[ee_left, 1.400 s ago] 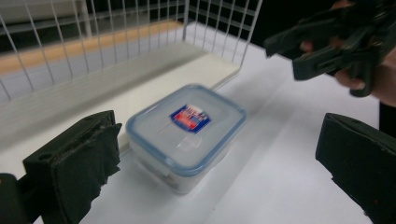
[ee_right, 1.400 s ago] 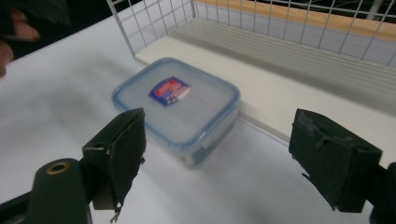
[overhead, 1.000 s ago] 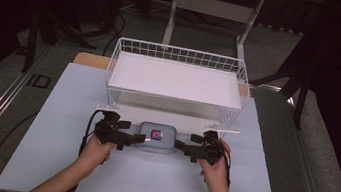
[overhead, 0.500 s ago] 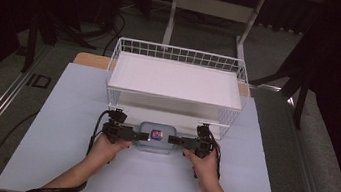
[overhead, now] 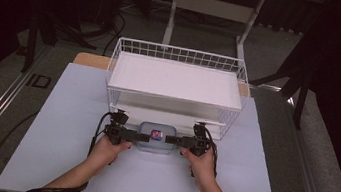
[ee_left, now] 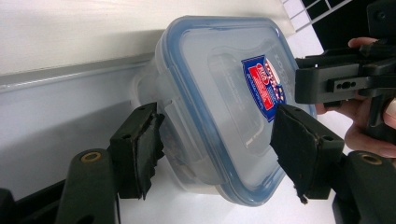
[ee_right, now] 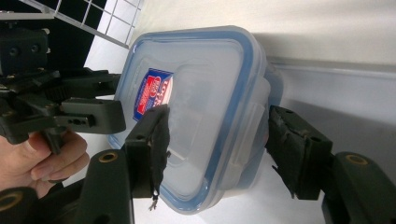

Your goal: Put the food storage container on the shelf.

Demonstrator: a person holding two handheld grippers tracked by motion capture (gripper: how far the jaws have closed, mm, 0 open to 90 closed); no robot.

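Both hands inched forward; left hand-held gripper [overhead: 134, 134] and right hand-held gripper [overhead: 173, 139] straddle, jaws spread, the lidded plastic container [overhead: 155, 137] ends, apparently for a two-sided lift.

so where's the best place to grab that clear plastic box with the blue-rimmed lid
Take the clear plastic box by its two short ends, one tongs from each side, as the left tongs and right tongs are lined up now. Each end carries a lid latch flap that the open jaws straddle, one above the lid and one below. The long far side sits close to the white wire rack.
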